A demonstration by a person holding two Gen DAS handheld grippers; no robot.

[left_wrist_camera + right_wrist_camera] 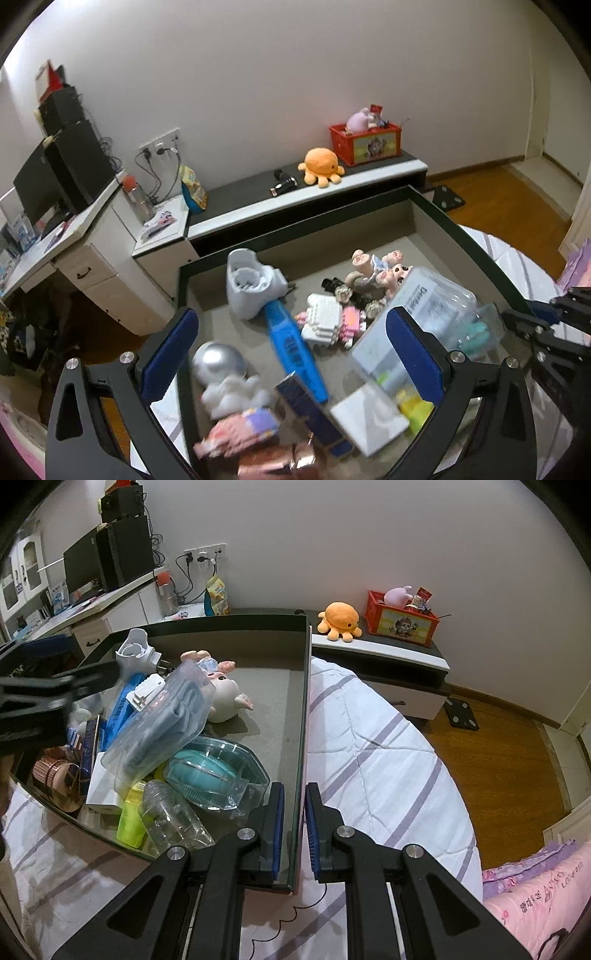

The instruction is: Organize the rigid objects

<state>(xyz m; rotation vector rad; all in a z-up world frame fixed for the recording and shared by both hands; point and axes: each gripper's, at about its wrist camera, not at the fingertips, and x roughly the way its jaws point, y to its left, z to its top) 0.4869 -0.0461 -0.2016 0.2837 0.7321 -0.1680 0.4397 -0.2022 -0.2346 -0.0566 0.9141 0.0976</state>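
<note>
Dark-rimmed and grey-floored, the tray (301, 738) sits on the striped quilt (388, 746) of the bed, and the right gripper (294, 834) has its jaws nearly closed astride the tray's right wall, one blue pad inside, one outside. Whether the pads truly pinch the wall I cannot tell; it looks like a steadying hold.

Over in the left wrist view, the left gripper (291, 350) hangs above the heap with jaws spread wide and nothing between them. Below it: a silver-headed white figure (225, 384) at 8 o'clock of the tray, a blue bar-shaped pack (295, 350) running through the centre, a white block model (325, 321) just beside it, a pink piglet figurine (384, 269) toward 1 o'clock, and a clear plastic pack (432, 317) at 3 o'clock leaning on its neighbours. A white plug-like housing (251, 284) stands at 11 o'clock.

My read: this is the choosing step, tray braced, picking hand not yet committed. The next move calls for lowering those wide jaws onto one piece that lies free; the blue pack sits most squarely in line, though its near end tucks against a dark blue box (310, 413), so a clean lift needs a grip nearer the middle.
</note>
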